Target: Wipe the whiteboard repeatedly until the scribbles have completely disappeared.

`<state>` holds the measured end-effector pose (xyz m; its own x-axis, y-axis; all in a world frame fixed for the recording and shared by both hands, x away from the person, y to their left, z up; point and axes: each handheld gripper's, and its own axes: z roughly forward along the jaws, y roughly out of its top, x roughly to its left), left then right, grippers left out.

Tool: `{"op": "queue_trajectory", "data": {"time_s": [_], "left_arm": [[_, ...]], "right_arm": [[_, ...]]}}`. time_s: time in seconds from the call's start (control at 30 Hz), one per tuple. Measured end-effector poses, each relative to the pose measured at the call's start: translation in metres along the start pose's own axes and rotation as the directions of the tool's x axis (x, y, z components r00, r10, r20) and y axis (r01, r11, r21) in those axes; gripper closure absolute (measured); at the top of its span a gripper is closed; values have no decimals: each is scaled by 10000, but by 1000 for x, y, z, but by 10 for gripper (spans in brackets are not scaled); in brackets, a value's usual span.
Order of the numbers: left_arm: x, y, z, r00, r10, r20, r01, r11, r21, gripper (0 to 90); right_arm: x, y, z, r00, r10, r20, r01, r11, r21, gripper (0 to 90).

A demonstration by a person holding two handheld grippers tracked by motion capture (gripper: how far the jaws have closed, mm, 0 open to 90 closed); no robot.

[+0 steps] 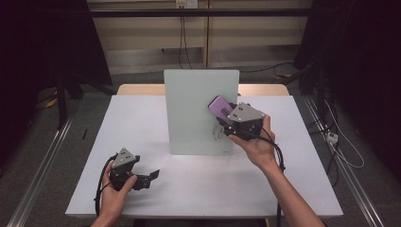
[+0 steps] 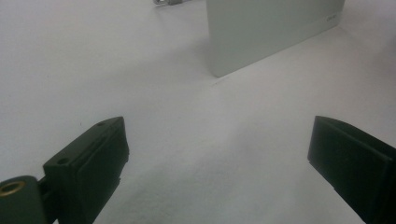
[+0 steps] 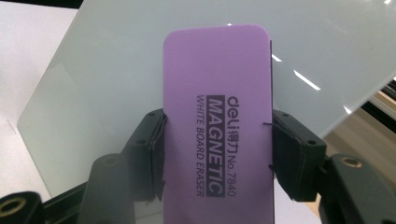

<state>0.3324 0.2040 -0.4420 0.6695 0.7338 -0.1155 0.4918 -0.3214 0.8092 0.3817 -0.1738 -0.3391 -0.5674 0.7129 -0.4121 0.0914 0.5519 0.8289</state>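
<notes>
While its two black jaws press in on the long sides of a purple eraser (image 3: 218, 126), the right hand-held gripper (image 3: 218, 156) keeps that block pinched upright in front of its camera. Black print on the eraser's face reads "deli", "MAGNETIC", "WHITE BOARD ERASER" and "No. 7840". From above, the right hand-held gripper (image 1: 235, 124) sits in the person's right hand (image 1: 255, 146), with the purple eraser (image 1: 220, 108) sticking out up and to the left, against the right part of the pale whiteboard (image 1: 191, 109). Whether the eraser touches the board or only hovers close to it cannot be told. In the right gripper view the whiteboard (image 3: 116, 60) lies behind the eraser, glossy, with thin streaks of reflected light.

Well apart from this, near the front left of the white surface (image 1: 142, 123), the left hand-held gripper (image 1: 150, 175) is held low in the person's left hand (image 1: 118, 189). Its jaws stand wide apart with nothing between them, and in its own view the left hand-held gripper (image 2: 217, 158) looks across bare surface (image 2: 93, 70) toward the lower corner of the whiteboard (image 2: 261, 32).
</notes>
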Motion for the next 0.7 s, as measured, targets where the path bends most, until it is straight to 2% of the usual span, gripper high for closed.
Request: {"op": "queue_trajectory", "data": {"time_s": [0.47,0.6,0.7], "left_arm": [[0,0,1,10000,-11,-5,11,10000,31,50],[0,0,1,10000,33,-29,-32,10000,84,50],[-1,0,2,10000,12,3,-12,10000,68,50]], "right_arm": [[35,-24,11,9959,-379,-816,420,9979,486,423],[47,-33,16,9906,-499,-1276,588,9961,665,423],[55,-36,20,9850,-775,-1539,913,9922,845,423]]}}
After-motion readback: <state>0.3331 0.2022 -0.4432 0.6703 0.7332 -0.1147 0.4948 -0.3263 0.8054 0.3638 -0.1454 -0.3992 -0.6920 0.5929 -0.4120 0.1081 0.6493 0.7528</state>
